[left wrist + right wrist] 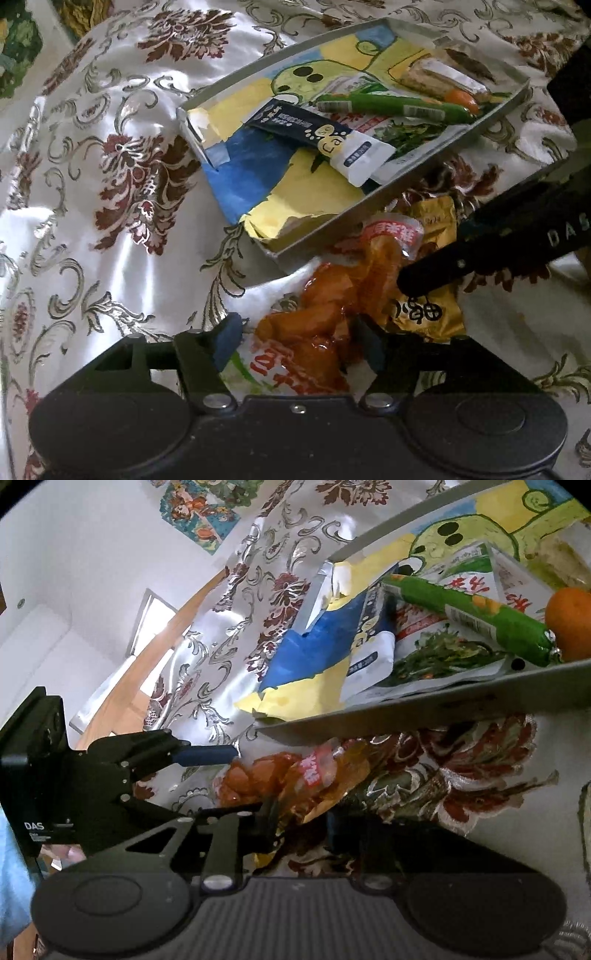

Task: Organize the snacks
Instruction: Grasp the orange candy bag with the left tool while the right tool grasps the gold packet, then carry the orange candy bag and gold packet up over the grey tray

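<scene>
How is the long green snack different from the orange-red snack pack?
The green sausage stick is long and thin; the orange-red pack is wide, lumpy and see-through. The green sausage stick lies inside the tray, on top of other packets; the orange-red pack lies outside it on the flowered cloth, between the left gripper's fingers. Both are sealed snacks.

On the floral cloth (110, 229), the left gripper (299, 339) straddles a clear packet of orange snacks (325, 314) lying beside a yellow packet (428, 314) under the right gripper's black finger (436, 273), just below a shallow tray (391, 195) holding a green sausage stick (391, 107) and other packets.
</scene>
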A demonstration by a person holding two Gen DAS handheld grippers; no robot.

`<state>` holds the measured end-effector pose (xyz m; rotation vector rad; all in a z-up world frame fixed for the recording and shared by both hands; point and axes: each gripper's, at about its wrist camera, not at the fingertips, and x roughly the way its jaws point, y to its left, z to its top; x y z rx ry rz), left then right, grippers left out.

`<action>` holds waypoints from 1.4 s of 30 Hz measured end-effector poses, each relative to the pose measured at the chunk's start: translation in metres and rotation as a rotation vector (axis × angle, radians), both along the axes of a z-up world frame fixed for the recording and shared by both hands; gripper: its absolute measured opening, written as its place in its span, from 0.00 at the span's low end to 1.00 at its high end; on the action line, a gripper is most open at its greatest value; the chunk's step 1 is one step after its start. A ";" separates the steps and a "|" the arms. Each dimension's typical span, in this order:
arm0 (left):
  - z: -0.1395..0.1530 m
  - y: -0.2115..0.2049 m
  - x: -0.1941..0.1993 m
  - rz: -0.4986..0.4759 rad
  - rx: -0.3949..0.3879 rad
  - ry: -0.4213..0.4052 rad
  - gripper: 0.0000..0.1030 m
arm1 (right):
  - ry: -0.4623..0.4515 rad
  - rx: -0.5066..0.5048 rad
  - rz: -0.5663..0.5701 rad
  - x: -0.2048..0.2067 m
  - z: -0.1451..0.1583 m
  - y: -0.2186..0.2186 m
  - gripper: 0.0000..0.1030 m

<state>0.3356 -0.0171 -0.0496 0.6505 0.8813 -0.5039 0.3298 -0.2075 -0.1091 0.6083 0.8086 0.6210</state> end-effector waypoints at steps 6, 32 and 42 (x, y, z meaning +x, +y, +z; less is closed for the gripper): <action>0.003 -0.016 -0.025 0.027 0.044 -0.049 0.48 | 0.011 -0.018 -0.018 -0.011 0.014 -0.009 0.19; 0.039 -0.046 -0.074 0.287 0.124 -0.122 0.30 | 0.065 -0.044 -0.119 -0.089 0.047 -0.069 0.14; 0.051 -0.040 -0.078 0.370 -0.053 -0.108 0.30 | 0.024 0.032 -0.141 -0.089 0.054 -0.080 0.14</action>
